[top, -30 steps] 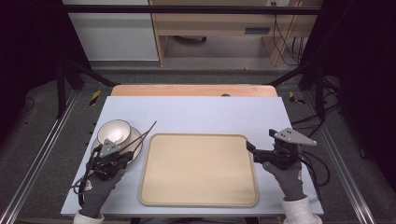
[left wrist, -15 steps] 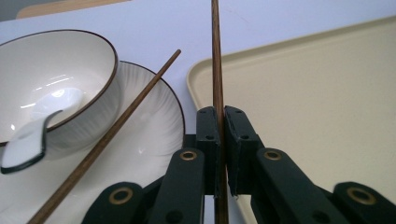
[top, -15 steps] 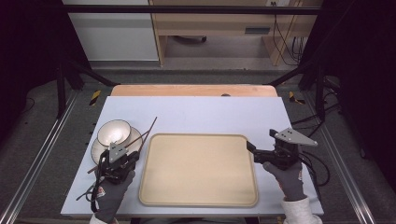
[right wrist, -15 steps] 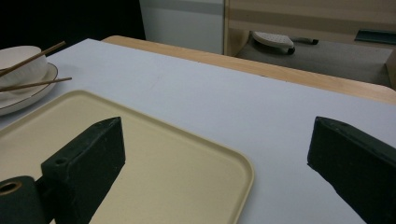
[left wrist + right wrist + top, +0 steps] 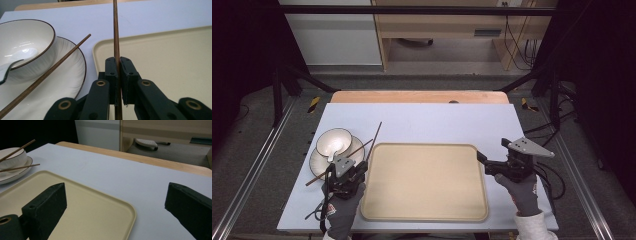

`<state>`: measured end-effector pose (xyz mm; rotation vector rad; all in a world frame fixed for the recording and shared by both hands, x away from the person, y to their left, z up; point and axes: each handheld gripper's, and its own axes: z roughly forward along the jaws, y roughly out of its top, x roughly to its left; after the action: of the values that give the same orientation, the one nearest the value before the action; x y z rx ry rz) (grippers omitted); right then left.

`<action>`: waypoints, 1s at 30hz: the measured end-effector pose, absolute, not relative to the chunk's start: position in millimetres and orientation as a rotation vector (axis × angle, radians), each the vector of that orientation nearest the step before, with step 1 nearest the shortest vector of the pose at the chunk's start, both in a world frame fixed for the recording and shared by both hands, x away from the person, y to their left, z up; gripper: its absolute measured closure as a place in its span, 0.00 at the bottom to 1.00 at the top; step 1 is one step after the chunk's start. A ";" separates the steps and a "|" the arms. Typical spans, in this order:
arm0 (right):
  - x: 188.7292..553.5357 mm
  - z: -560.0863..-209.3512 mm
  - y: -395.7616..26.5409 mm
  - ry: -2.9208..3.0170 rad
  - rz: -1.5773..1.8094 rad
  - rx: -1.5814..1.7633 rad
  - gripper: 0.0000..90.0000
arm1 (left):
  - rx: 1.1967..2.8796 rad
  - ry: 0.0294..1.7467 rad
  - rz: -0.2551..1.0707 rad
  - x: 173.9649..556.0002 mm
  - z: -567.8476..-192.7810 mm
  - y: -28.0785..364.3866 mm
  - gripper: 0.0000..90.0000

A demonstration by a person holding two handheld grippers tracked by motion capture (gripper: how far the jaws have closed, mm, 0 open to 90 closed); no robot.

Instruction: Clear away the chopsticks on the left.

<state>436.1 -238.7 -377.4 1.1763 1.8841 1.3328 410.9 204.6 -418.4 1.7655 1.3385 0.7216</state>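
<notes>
Left hand-held gripper (image 5: pixel 117 65): jaws clamped on one chopstick (image 5: pixel 115 30), which runs straight up between the pads in the left gripper view. In the high view the same left hand-held gripper (image 5: pixel 346 172) sits at the near left corner of the tray (image 5: pixel 424 215), with the held chopstick (image 5: pixel 374 137) pointing away from the person along the tray's left edge.

Change since a second ago: the left hand has drawn back toward the person and slightly rightward, off the dishes and up to the tray's edge. The plate (image 5: pixel 319 162) and the bowl (image 5: pixel 333 140) resting on it, partly covered before, are now mostly exposed. Judgement: the chopstick has been lifted off the dishes and is being carried toward the tray.

The second chopstick (image 5: pixel 337 165) lies aslant across the plate, tip toward the tray. A spoon (image 5: pixel 6 71) rests in the bowl.

Pose: left forearm enters from the bottom edge, gripper level, aimed forward. Right hand-held gripper (image 5: pixel 484 161) has kept its place at the tray's right edge, jaws wide apart, nothing between them, pointed left across the tray. All on the desk (image 5: pixel 437 120).
</notes>
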 end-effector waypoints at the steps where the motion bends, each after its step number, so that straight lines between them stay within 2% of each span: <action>1: 436.2 -377.5 -238.2 1.884 1.332 1.176 0.05 | 1.762 1.345 0.728 410.4 -419.2 202.2 0.94; 18: 437.9 -379.9 -234.9 1.905 1.322 1.176 0.05 | 1.687 1.434 0.708 396.9 -454.2 181.5 0.94; 30: 439.5 -382.3 -232.2 1.917 1.308 1.179 0.05 | 1.701 1.494 0.686 396.3 -477.8 179.6 0.94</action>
<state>439.5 -232.2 -382.3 1.1791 1.9170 1.3084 396.3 179.6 -477.8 1.7008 1.4943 0.6863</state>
